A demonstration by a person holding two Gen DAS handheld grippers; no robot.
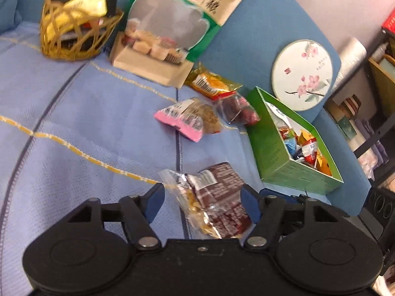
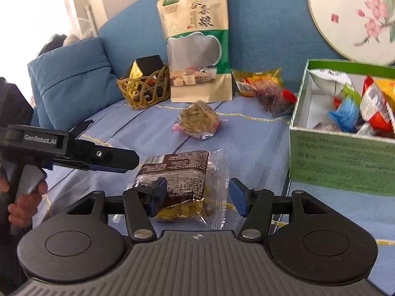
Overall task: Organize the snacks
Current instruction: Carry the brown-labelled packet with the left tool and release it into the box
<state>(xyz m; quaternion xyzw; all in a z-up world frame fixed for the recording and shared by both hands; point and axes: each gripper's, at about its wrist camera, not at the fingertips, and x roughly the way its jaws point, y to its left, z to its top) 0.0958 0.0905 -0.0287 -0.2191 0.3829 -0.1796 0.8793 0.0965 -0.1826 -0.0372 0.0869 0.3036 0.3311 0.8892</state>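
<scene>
A brown-labelled clear snack packet (image 1: 217,202) (image 2: 182,185) lies on the blue quilted sofa seat. My left gripper (image 1: 202,202) is open, its blue pads either side of that packet. My right gripper (image 2: 197,194) is open around the same packet from the other side; the left gripper's arm (image 2: 74,153) shows at the left of its view. A green box (image 1: 291,148) (image 2: 340,153) holding several wrapped snacks stands to the right. A pink-edged packet (image 1: 190,120) (image 2: 200,120), a dark red packet (image 1: 237,111) (image 2: 274,96) and an orange packet (image 1: 209,83) (image 2: 254,79) lie farther back.
A woven basket (image 1: 74,39) (image 2: 145,91) holding boxes stands at the back left. A large tan and green pouch (image 1: 172,24) (image 2: 197,42) leans on the sofa back. A round floral fan (image 1: 302,74) (image 2: 353,17) leans behind the green box. A blue cushion (image 2: 71,79) sits left.
</scene>
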